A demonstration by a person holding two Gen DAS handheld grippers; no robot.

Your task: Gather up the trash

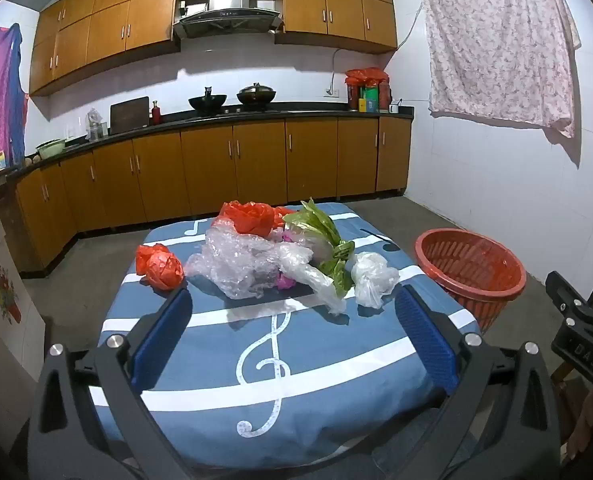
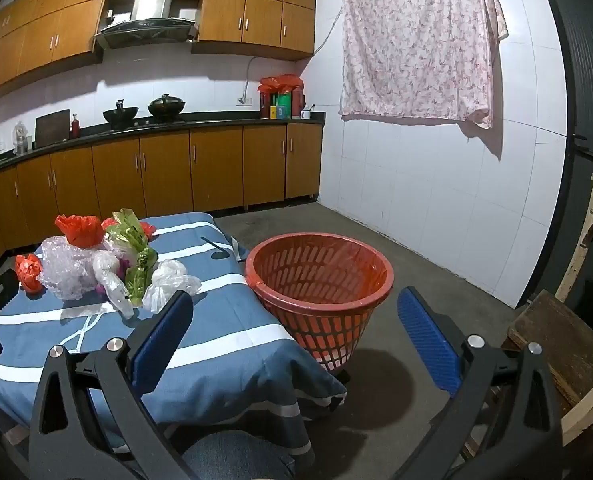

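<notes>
A heap of trash lies on the table with the blue music-note cloth (image 1: 280,364): clear bubble wrap (image 1: 240,264), a red plastic bag (image 1: 252,218) on top, a green wrapper (image 1: 328,236), a white plastic bag (image 1: 372,276), and a crumpled red bag (image 1: 158,266) apart on the left. My left gripper (image 1: 292,308) hovers open just short of the heap, nothing between its blue pads. An empty red basket (image 2: 320,276) stands on the floor right of the table. My right gripper (image 2: 294,308) is open above the table's right edge, facing the basket.
Wooden kitchen cabinets (image 1: 232,168) and a dark counter with pots run along the far wall. A floral cloth (image 2: 416,44) hangs on the white tiled wall. A worn wooden stool (image 2: 560,340) sits at the right. Bare concrete floor surrounds the basket.
</notes>
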